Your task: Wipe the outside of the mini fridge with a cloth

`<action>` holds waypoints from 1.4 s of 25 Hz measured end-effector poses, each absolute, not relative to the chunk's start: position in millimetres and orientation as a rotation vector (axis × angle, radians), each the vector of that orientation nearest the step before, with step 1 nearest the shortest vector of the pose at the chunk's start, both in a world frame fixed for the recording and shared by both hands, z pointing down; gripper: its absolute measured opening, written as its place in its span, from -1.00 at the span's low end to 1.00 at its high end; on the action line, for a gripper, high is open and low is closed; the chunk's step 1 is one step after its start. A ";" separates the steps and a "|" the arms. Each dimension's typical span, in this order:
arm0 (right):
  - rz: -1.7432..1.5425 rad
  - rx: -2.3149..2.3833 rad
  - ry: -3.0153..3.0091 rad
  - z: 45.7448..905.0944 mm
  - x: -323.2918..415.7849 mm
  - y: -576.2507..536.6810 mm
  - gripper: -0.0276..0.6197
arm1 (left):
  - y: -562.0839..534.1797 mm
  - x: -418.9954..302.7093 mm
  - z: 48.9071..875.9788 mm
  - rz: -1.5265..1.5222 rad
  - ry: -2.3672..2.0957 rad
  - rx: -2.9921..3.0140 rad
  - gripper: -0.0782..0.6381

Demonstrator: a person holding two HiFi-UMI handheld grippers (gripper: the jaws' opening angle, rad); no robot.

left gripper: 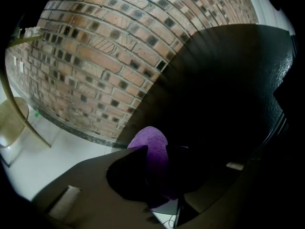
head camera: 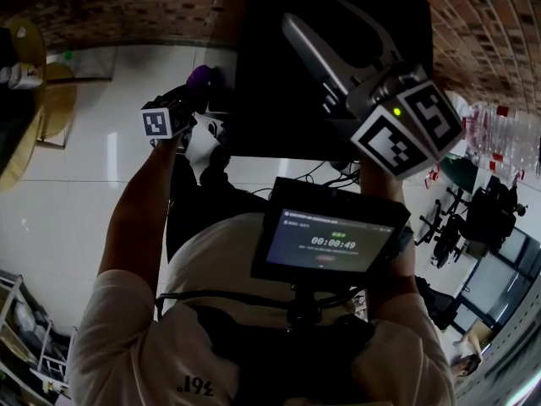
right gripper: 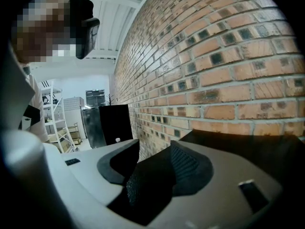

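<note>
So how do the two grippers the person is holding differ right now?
The left gripper is shut on a purple cloth; the right gripper has its jaws apart with nothing between them. The left gripper is beside the side wall of the black mini fridge, while the right gripper appears higher, over its top. Both point toward the brick wall.

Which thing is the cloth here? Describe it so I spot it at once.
Find the black mini fridge standing against the brick wall. Near its left edge, the left claw is clamped on the cloth. It is the only purple thing in view, a soft rounded wad against black and brick.
</note>
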State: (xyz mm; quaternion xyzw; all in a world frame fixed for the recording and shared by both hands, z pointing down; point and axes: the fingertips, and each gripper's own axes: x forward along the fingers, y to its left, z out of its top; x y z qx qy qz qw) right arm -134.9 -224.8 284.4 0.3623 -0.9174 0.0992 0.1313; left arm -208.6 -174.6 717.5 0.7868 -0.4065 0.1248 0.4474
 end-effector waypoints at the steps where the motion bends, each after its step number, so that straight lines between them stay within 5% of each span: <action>1: 0.287 1.052 -2.664 284.9 -135.6 -224.5 -0.30 | -173.5 -210.0 721.7 0.323 -1.008 1.940 -0.46; 12: 0.287 1.049 -2.674 292.3 -131.3 -230.7 -0.30 | -168.2 -228.8 706.4 0.216 -1.028 1.909 -0.46; 35: 0.240 1.008 -2.729 275.9 -131.4 -220.5 -0.30 | -85.8 -224.2 352.2 -0.508 -0.878 2.139 -0.46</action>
